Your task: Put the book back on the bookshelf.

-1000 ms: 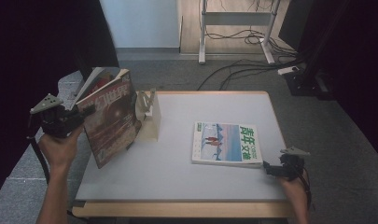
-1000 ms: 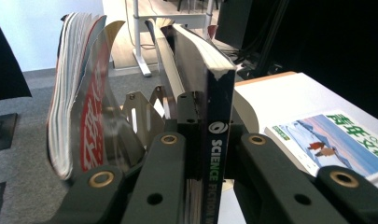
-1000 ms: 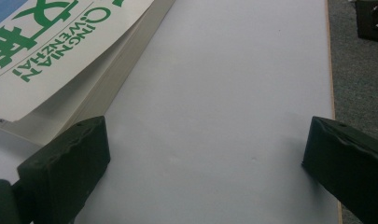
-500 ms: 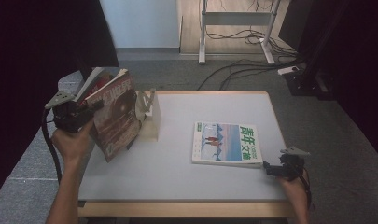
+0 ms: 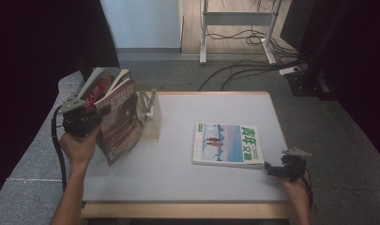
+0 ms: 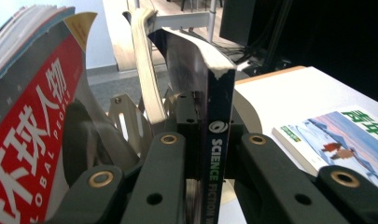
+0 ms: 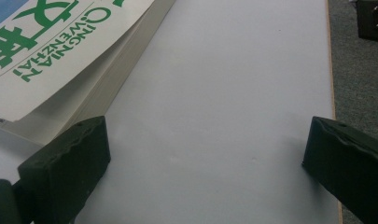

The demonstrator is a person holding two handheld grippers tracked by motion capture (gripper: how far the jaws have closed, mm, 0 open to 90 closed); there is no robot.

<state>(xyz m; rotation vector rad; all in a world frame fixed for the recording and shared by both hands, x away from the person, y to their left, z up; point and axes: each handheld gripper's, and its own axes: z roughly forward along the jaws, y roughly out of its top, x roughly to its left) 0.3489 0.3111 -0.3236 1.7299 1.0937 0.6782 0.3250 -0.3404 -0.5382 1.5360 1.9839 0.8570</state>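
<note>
At the left end of the white table (image 5: 178,178), the left gripper (image 5: 91,123) holds a dark magazine (image 5: 122,126) up in the air. Its two black jaws are squeezed tight on the spine of that magazine, where the left gripper view shows the words "SCIENCE FICTION" (image 6: 218,154). The magazine stands almost upright, with its pages fanning out at the top. A red magazine (image 6: 30,135) with big white letters is pressed just beside the dark one, on the side away from the table's middle. Both hang over the left edge of the table.

A pale metal book stand (image 5: 149,115) sits on the table, just beside the dark magazine.

Near the right end of the table lies a flat magazine with a blue and white cover (image 5: 227,144) and green letters. The right gripper (image 5: 272,169) rests low at the table's right front corner, just beside that flat magazine's corner. Its jaws are spread wide apart with nothing between them but bare table.
</note>
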